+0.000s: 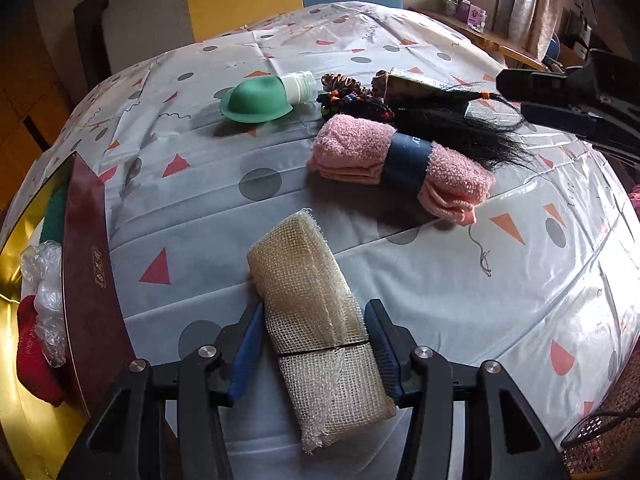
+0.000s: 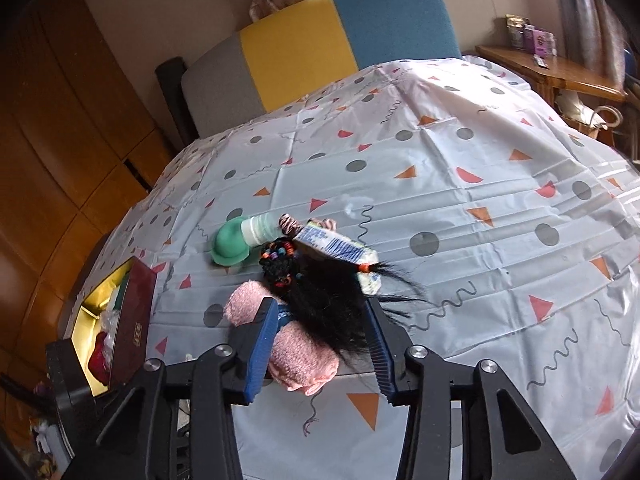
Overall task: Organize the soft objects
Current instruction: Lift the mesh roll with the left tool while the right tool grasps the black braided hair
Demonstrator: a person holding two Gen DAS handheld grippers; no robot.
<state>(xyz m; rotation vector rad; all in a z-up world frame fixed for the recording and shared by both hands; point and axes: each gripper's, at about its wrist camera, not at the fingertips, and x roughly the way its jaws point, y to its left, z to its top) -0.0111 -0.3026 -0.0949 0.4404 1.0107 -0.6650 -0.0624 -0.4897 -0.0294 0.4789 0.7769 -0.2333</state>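
Note:
My left gripper [image 1: 314,344] is shut on a beige mesh sponge pad [image 1: 316,320], its jaws pressing both long sides just above the tablecloth. A pink towel roll with a dark band [image 1: 400,164] lies beyond it, with a black hairpiece [image 1: 452,128] and scrunchies [image 1: 344,84] behind. A green silicone cup with a white bottle [image 1: 260,100] lies at the far left. My right gripper [image 2: 322,328] is open above the pink towel roll [image 2: 304,356] and the black hairpiece [image 2: 324,300], touching neither that I can tell.
An open red box with a gold lining [image 1: 86,276] stands at the table's left edge, holding a red cloth, clear plastic and a green item. A wrapped packet [image 2: 340,248] lies by the hairpiece. A sofa stands behind the table [image 2: 440,184].

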